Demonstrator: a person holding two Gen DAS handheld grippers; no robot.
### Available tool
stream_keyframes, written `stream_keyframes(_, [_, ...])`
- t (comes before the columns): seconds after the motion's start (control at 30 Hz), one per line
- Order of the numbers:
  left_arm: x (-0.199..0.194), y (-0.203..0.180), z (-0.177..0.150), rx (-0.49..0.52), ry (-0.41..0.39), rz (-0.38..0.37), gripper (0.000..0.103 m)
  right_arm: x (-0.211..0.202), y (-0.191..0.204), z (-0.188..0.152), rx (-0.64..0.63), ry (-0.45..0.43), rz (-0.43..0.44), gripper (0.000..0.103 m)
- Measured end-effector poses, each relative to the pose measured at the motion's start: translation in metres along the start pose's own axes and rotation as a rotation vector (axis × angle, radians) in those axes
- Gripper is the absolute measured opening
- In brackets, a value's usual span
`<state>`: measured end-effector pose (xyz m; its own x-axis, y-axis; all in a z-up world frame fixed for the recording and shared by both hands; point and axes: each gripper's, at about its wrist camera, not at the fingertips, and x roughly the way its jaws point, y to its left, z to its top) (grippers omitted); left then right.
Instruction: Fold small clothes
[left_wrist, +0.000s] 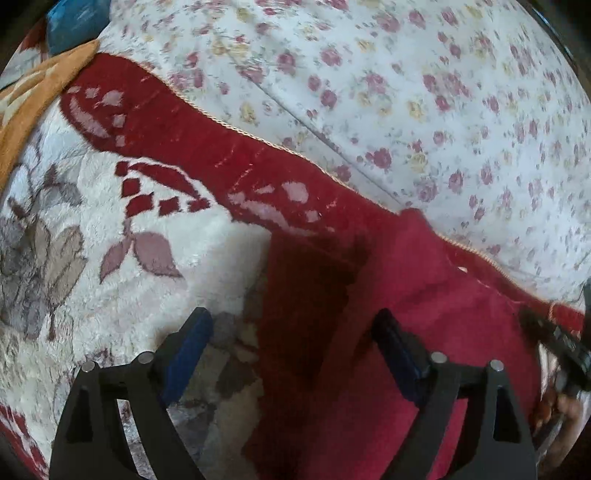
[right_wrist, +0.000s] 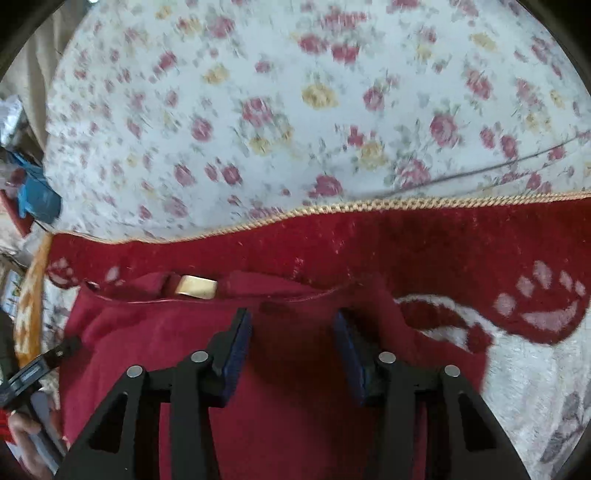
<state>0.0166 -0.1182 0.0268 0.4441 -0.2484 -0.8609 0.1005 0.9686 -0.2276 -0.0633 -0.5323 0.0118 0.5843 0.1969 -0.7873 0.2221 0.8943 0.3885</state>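
Black fingers with blue pads frame both views. Left gripper: jaws spread wide, nothing between them; the dark red garment lies below and ahead, its left edge falling within the gap, and whether the pads touch the cloth cannot be told. Right gripper: jaws parted, less widely, over the same garment, gripping nothing; contact is again unclear. Ahead of the right gripper lies the garment's neckline with a tan label. Beneath the garment lies a red-and-white plush blanket with a braided edge; beyond that edge lies a floral sheet, blurred in the right view. Cut off at the frame margins: the opposite gripper, an orange cloth, a blue item.
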Motion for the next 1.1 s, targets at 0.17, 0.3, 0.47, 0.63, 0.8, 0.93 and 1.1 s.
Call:
stream_keyframes(0.17, [-0.03,0.002,-0.004,0.007,-0.028,-0.051,0.088,-0.079,-0.003,-0.037,-0.024,-0.041,0.046,0.072])
stream_keyframes(0.3, [-0.06,-0.005,-0.023,0.106,-0.069,-0.092,0.088,-0.113,-0.005,-0.081,-0.063,-0.051,0.015,0.072])
stream_keyframes(0.47, [-0.076,-0.005,-0.05,0.19,-0.065,-0.096,0.088,-0.103,0.007,-0.13,-0.115,0.023,0.01,0.054])
stream_keyframes(0.63, [-0.076,0.016,-0.067,0.143,0.002,-0.114,0.088,-0.097,0.011,-0.142,-0.164,0.043,-0.029,0.011])
stream_keyframes(0.8, [-0.082,0.026,-0.086,0.197,0.012,-0.113,0.088,-0.124,-0.011,-0.132,-0.12,-0.016,-0.031,0.008])
stream_keyframes(0.93, [-0.078,0.021,-0.097,0.251,0.045,-0.157,0.088,-0.11,-0.011,-0.141,-0.108,0.03,-0.013,0.009])
stream_keyframes(1.1, [-0.068,0.007,-0.108,0.336,0.076,-0.161,0.086,-0.113,-0.016,-0.146,-0.018,-0.003,0.049,0.062])
